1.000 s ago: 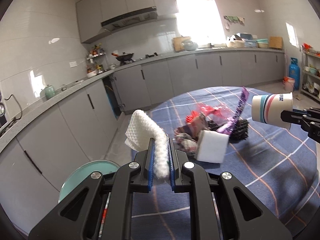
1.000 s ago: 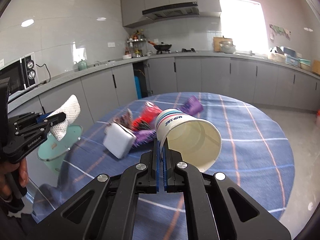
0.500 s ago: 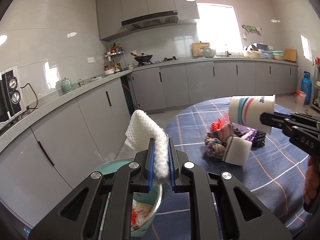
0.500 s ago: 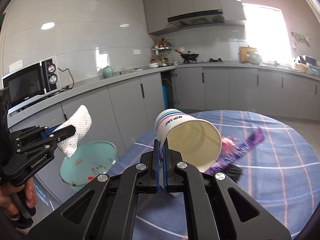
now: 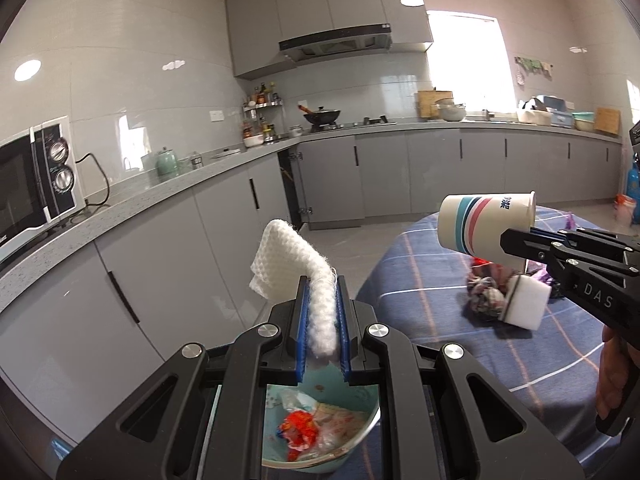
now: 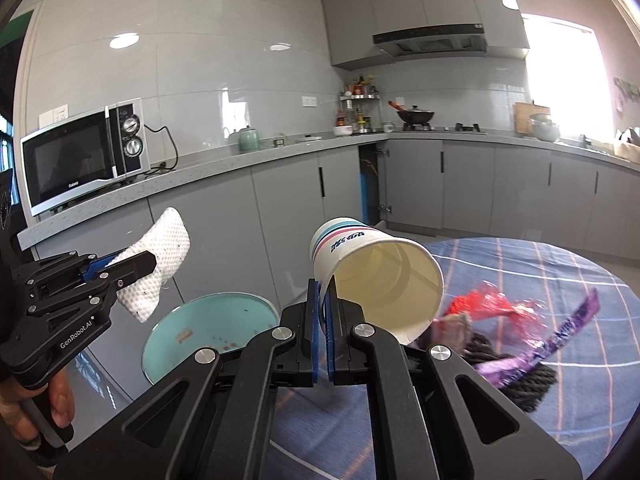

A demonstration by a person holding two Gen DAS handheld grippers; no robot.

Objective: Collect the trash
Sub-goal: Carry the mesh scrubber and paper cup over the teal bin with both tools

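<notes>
My left gripper (image 5: 323,292) is shut on a white waffle-textured cloth (image 5: 292,256), which sticks up past the fingertips. It hangs over a teal trash bin (image 5: 320,432) holding red and clear wrappers. My right gripper (image 6: 323,286) is shut on the rim of a striped paper cup (image 6: 376,276) lying on its side, mouth toward the camera. In the right wrist view the left gripper (image 6: 132,266) with the cloth (image 6: 160,256) sits left, above the bin (image 6: 208,332). The cup (image 5: 486,224) shows at right in the left wrist view.
A round table with a blue plaid cloth (image 6: 540,264) carries a white sponge block (image 5: 524,304), red and purple wrappers (image 6: 520,320) and a dark scrubber (image 6: 516,384). Grey cabinets and a counter with a microwave (image 6: 84,156) run behind. A hand (image 6: 36,404) grips the left tool.
Both grippers have swung left, away from the table's trash pile toward the teal bin. The bin now lies under the left gripper and close beside the cup. Both grips are unchanged.
</notes>
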